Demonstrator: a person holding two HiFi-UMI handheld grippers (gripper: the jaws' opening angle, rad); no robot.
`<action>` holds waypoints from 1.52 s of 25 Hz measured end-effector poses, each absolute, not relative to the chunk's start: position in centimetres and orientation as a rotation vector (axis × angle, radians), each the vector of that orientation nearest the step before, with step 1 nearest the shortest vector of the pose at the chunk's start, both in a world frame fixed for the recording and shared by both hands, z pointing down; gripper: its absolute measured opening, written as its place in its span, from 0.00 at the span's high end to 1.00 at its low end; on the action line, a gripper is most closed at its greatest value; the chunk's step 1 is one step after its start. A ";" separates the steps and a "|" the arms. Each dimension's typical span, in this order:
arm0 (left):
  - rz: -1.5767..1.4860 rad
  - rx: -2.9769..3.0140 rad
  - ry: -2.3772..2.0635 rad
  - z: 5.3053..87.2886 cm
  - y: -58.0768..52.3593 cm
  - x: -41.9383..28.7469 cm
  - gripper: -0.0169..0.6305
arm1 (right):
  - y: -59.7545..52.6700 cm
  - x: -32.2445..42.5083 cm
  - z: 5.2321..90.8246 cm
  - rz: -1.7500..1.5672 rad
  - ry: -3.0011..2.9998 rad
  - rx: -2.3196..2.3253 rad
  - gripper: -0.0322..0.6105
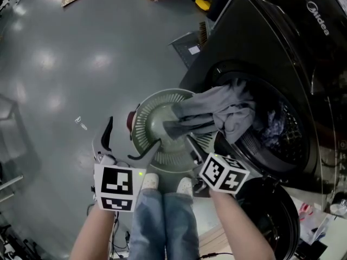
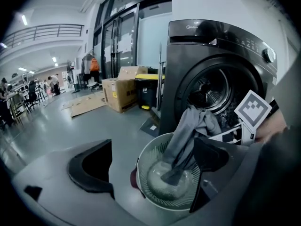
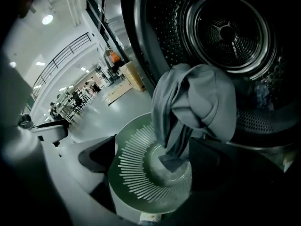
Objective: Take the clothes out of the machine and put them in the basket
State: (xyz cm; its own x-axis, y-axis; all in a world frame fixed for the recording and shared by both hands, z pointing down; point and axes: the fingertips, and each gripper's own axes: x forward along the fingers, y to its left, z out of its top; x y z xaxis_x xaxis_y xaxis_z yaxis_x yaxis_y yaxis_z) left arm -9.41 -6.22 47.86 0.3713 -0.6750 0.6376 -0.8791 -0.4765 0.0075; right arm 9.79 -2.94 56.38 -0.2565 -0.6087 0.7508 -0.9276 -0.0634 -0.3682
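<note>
Grey garment [image 1: 217, 110]: likely soft, light, limp. Left hand-held gripper [image 2: 150, 166] and right hand-held gripper [image 3: 157, 164]: jaws apart. Grasp the bunched fold, frame centre.

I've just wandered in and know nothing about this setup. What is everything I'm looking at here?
washing machine: one, black, at the right, door open
grey garment: one, draped from the drum mouth down into the basket
dark clothes: a few, inside the drum
basket: one, pale green, slotted, on the floor in front of the machine
cardboard box: one, brown, on the floor beyond the machine
floor: grey, glossy
legs: two, blue jeans, bottom centre
left gripper: one, white, black fingers apart, empty, above the basket
right gripper: one, fingers apart, beside the garment, not gripping it
</note>
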 end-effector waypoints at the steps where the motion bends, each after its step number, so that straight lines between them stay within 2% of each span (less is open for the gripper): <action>1: 0.819 2.293 -1.358 47.9 -6.2 -9.2 0.13 | -3.5 11.0 56.0 1.185 -1.861 1.655 0.22; 10: 0.850 2.303 -1.315 48.8 -6.0 -6.9 0.13 | -7.9 19.2 52.9 0.603 -1.778 1.647 0.22; 15: 0.884 2.325 -1.281 49.0 -6.1 -5.4 0.13 | -9.7 21.8 53.5 0.416 -1.716 1.510 0.22; 25: 0.872 2.308 -1.276 49.4 -7.1 -3.6 0.13 | -12.2 24.6 56.3 0.371 -1.619 1.386 0.21; 33: 0.872 2.291 -1.280 50.3 -8.2 -3.4 0.13 | -12.9 21.8 62.3 0.459 -1.596 1.126 0.17; 38: 0.892 2.273 -1.283 51.2 -8.6 -3.7 0.13 | -13.4 21.5 63.7 0.471 -1.579 1.204 0.17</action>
